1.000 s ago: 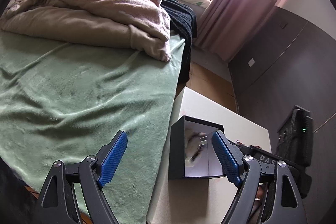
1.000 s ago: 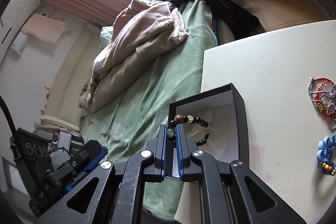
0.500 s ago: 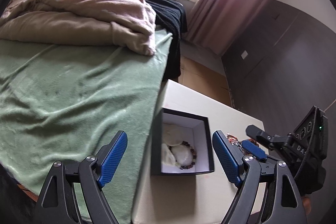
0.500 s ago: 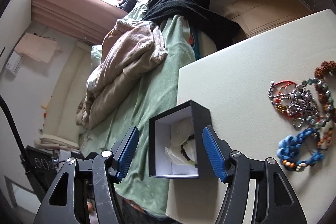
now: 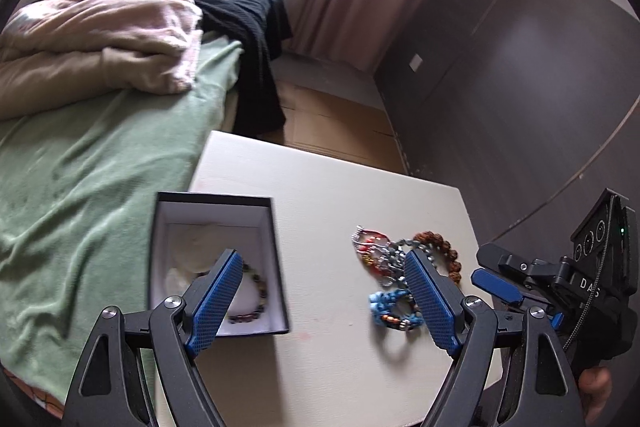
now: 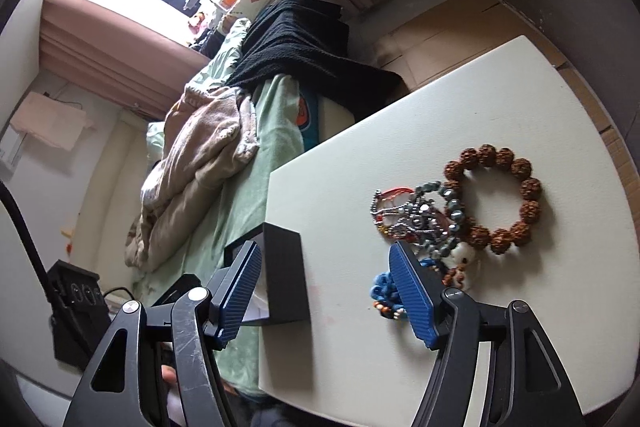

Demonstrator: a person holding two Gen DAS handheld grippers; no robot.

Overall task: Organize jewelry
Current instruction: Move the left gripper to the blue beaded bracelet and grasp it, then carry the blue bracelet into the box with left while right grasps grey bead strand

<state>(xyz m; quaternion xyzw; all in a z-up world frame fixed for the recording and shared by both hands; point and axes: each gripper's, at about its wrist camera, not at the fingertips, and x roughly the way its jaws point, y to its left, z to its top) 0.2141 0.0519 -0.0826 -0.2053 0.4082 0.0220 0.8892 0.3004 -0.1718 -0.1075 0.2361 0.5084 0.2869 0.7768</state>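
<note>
Your left gripper [image 5: 320, 303] is wide and empty; right gripper [image 6: 325, 290] is opening, empty. Beaded bracelet [image 5: 250, 297] is in the box [image 5: 276, 255]. Remaining bracelets [image 6: 460, 215] on the bench [image 6: 460, 115]: light, floppy, tangled. Pinch one strand.

Left gripper [image 5: 320, 297] wide open, empty, angled down over table [image 5: 332, 195] near edge. Right gripper [image 6: 324, 291] jaws opening, nothing between them, tilted down, at right corner.

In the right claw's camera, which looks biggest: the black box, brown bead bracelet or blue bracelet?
1. Brown bead bracelet
2. Black box, looks nearly as big, partly hidden, so unsure
3. Blue bracelet, smallest, partly hidden
</note>
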